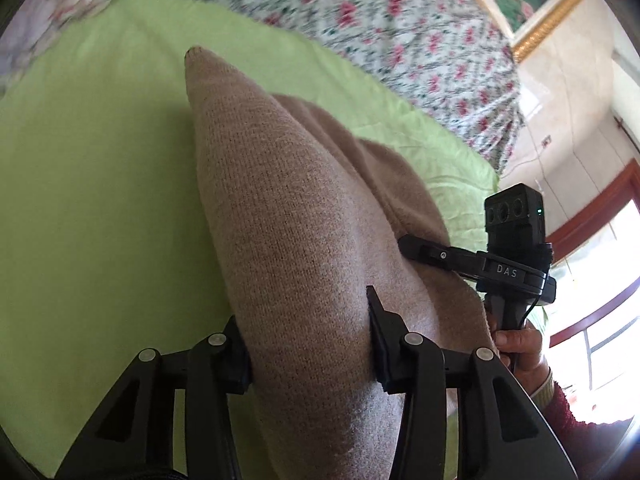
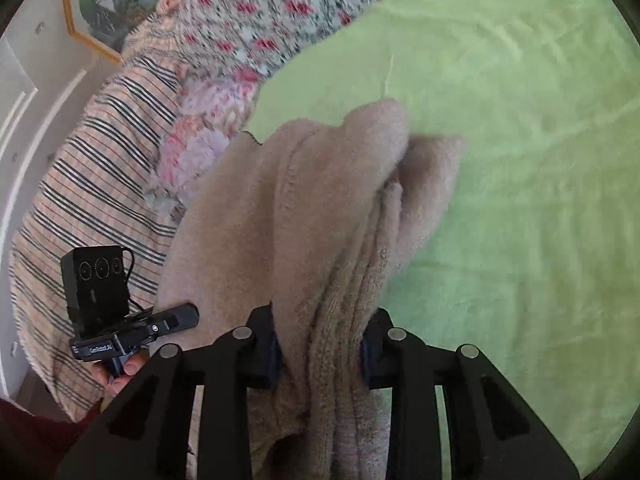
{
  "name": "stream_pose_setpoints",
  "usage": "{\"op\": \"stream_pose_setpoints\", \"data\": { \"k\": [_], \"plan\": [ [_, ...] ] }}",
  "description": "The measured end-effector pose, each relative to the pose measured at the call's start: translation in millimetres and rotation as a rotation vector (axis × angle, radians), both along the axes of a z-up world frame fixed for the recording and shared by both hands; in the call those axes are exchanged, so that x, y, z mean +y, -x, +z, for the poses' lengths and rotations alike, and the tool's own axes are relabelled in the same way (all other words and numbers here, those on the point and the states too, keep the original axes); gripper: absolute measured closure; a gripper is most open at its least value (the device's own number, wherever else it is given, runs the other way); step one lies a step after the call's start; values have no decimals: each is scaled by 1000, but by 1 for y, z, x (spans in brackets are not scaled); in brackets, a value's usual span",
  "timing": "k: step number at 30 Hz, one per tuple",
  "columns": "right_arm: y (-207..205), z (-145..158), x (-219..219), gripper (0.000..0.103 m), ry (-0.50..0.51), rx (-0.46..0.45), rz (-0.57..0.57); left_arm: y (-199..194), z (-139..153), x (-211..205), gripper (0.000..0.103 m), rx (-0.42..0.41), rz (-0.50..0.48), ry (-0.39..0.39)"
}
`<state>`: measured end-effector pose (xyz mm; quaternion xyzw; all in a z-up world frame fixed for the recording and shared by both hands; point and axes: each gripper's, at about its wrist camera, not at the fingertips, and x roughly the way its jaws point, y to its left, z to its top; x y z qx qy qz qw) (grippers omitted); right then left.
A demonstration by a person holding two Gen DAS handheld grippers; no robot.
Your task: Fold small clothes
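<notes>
Two grippers clamp one tan knitted garment over a light green blanket. From the left wrist view, the left gripper has its black fingers pressed into both sides of a thick bunched part of the knit, which rises away from the camera as a long cone to a narrow tip at the far end. More of the same fabric lies behind and to the right of that cone. On the right of this view the right gripper reaches in, its finger laid against the tan cloth, with the holder's hand wrapped around its handle below.

From the right wrist view, the right gripper pinches a gathered, ribbed fold of the garment, the rest piling up ahead in soft folds above the green blanket. At lower left the left gripper meets the cloth's left edge. A floral bedspread and a striped plaid cloth lie beyond the blanket.
</notes>
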<state>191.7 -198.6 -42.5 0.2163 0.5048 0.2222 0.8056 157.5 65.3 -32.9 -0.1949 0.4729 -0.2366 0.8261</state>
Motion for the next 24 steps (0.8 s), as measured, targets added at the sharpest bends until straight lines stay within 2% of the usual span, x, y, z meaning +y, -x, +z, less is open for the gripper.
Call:
{"op": "stream_pose_setpoints", "data": {
  "k": [2,5,7,11,13,14,15,16,17,19,21,24],
  "plan": [
    [1,-4,0,67,8,5,-7,4,-9,11,52,3,14,47],
    [-1,2,-4,47,75,34,-21,4,-4,14,43,-18,17,59],
    [-2,15,-10,37,127,5,-49,-1,-2,19,38,-23,27,45],
    [-24,41,-23,35,124,-82,-113,-23,0,31,34,-17,65,58],
    [-40,39,-21,36,105,-78,-110,-37,3,36,33,-21,89,56],
    [-50,35,-18,37,100,-66,-102,-45,4,36,33,-21,99,56],
    [-60,28,-14,62,100,-47,-94,-53,5,33,33,-20,109,51],
    [-66,22,-11,91,103,-25,-91,-59,7,30,33,-19,118,45],
    [-70,22,-15,92,95,-28,-112,-65,8,29,35,-21,129,33],
    [-64,36,-28,95,60,-91,-151,-75,13,26,46,-46,153,-21],
    [-58,45,-41,95,76,-128,-204,-84,15,19,65,-52,167,-84],
    [-67,25,-42,95,146,-68,-202,-97,7,3,68,-51,171,-208]
  ]
}}
